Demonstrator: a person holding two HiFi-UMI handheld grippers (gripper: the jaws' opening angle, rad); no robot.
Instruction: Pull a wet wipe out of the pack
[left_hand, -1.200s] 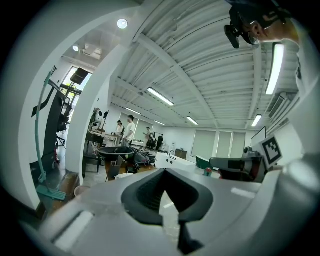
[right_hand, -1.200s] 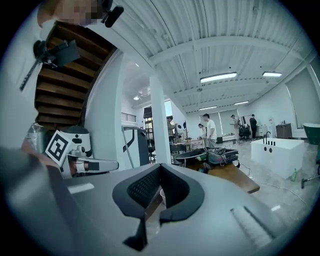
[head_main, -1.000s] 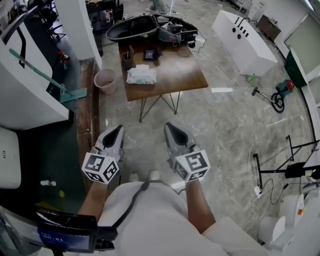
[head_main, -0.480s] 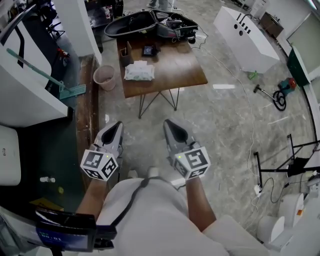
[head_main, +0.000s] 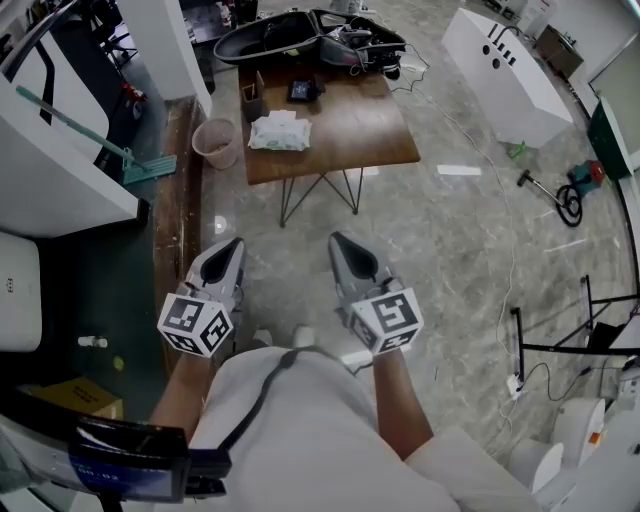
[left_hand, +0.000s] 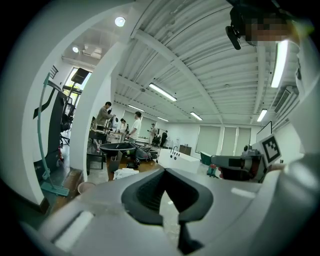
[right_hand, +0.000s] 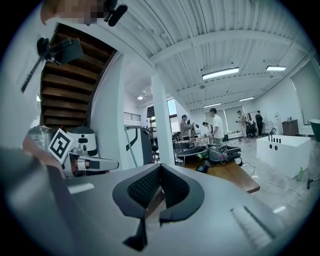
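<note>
Grey marbled floor (head_main: 450, 260) fills most of the head view, and a brown wooden surface (head_main: 360, 125) on thin metal legs stands on it well ahead of you. On that surface the white wet wipe pack (head_main: 280, 132) lies flat toward the left edge, nearer to you than a small dark box (head_main: 251, 100) and a black device (head_main: 302, 90). A black tub (head_main: 265, 38) sits at the surface's far end, a pink bin (head_main: 217, 143) stands on the floor just beside its left side, and a long white cabinet (head_main: 500, 70) stands off to the right. You hold your left tongs (head_main: 232, 243) and right tongs (head_main: 338, 240) side by side over the floor, low in front of your body. Both point toward the surface and are well apart from the pack. Both tongs are closed and carry nothing: in each gripper view the two dark pads meet at the tip, and only floor shows through the hollow behind them. Far back in the room, the left gripper view shows several people (left_hand: 106, 114) standing by other furniture.
</note>
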